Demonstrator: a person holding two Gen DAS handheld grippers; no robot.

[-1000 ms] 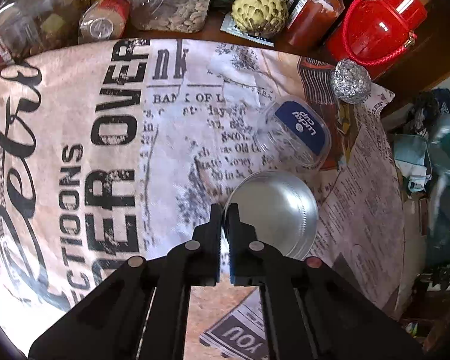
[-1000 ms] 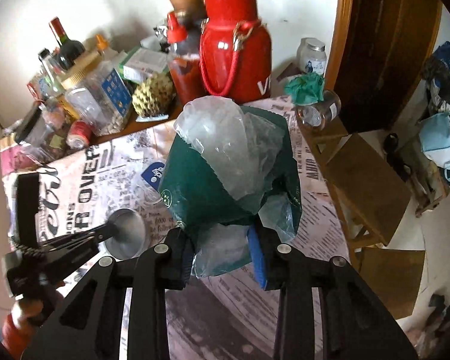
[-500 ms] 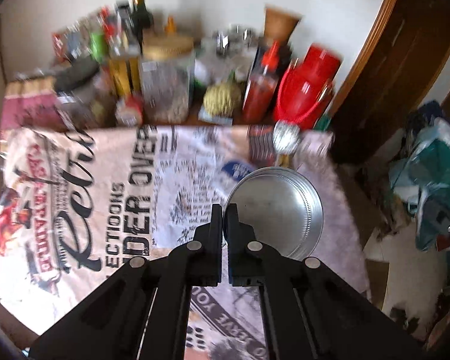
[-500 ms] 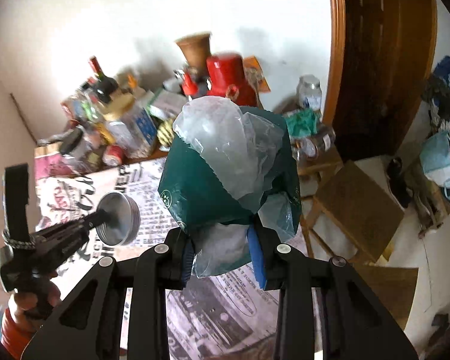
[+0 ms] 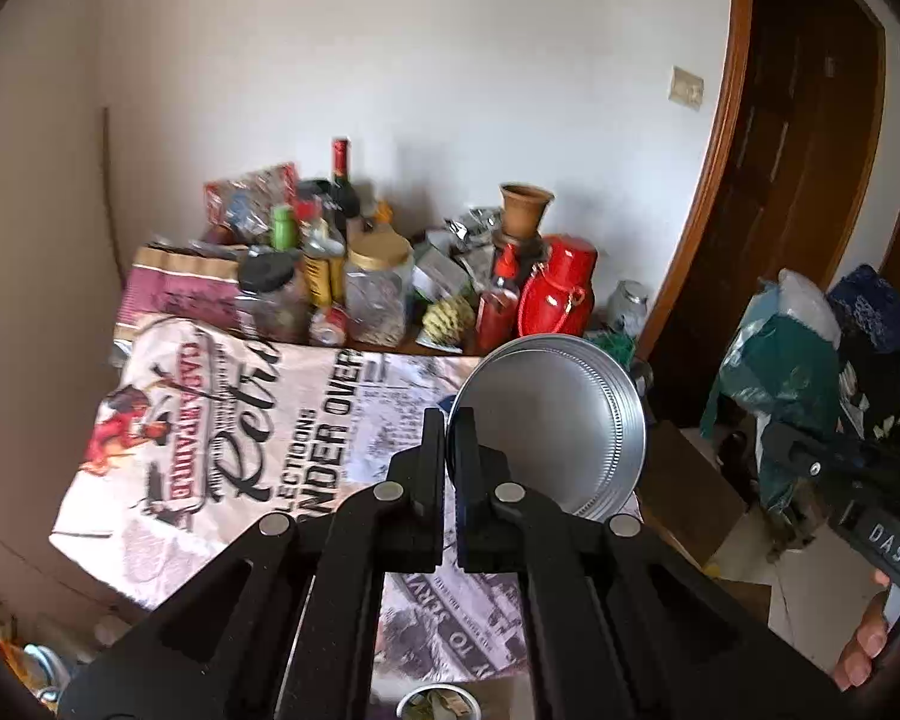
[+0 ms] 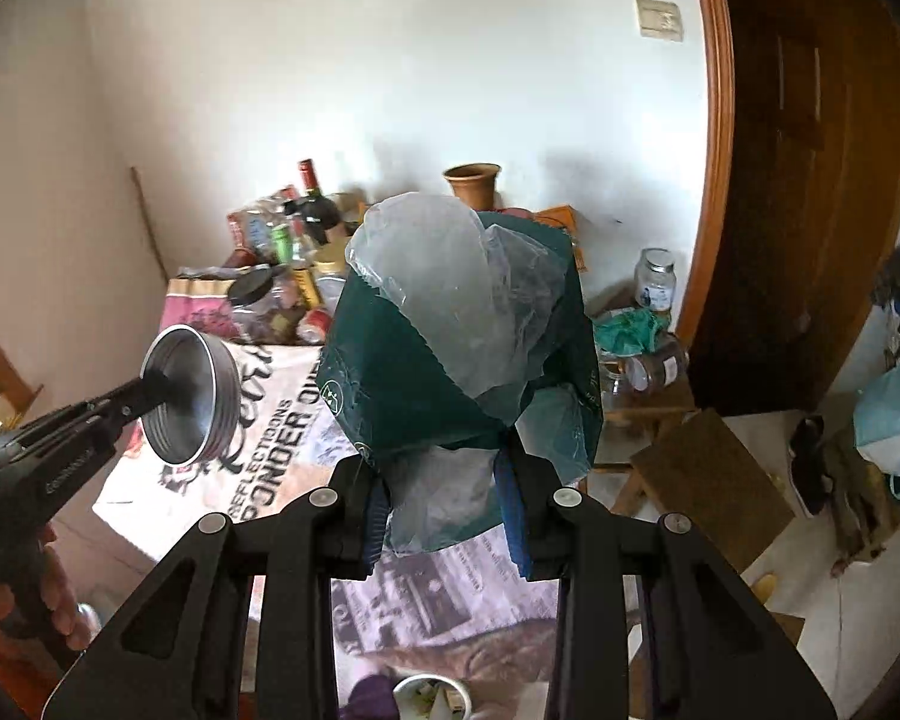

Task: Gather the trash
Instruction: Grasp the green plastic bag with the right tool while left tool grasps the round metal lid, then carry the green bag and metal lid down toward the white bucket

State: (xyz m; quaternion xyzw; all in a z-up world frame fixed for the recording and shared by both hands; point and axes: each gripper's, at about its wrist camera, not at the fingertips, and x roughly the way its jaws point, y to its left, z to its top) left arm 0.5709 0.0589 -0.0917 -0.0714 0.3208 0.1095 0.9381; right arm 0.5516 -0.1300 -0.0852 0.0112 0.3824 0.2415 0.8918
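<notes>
Holding both loads clear above the counter (image 5: 168, 546), the two grippers are each occupied. The left gripper (image 5: 448, 432) has its jaws almost fully closed, pinching the thin rim of a round silver metal lid (image 5: 555, 420) with a threaded wall; the lid hangs in the air, open side toward the camera. The right gripper (image 6: 444, 492) has its jaws set partway open around the lower part of a crumpled dark green plastic bag stuffed with clear plastic film (image 6: 456, 348), and the bundle stands up between them.

Risks from this state:
- Lid slip. The grip is on an edge only, so a quick swing or tilt could likely rotate the lid out of the jaws.
- Bundle loss. The film is loose and compressible; it may slide free or shed pieces if the jaws relax.
- Collision. The bundle blocks much of the right wrist view, and bottles and jars, including a red flask (image 5: 561, 294), crowd the far edge of the counter.
- Missed drop. A small white container (image 6: 432, 697) sits below at the frame edge; whether it is the trash receptacle cannot be told.
</notes>
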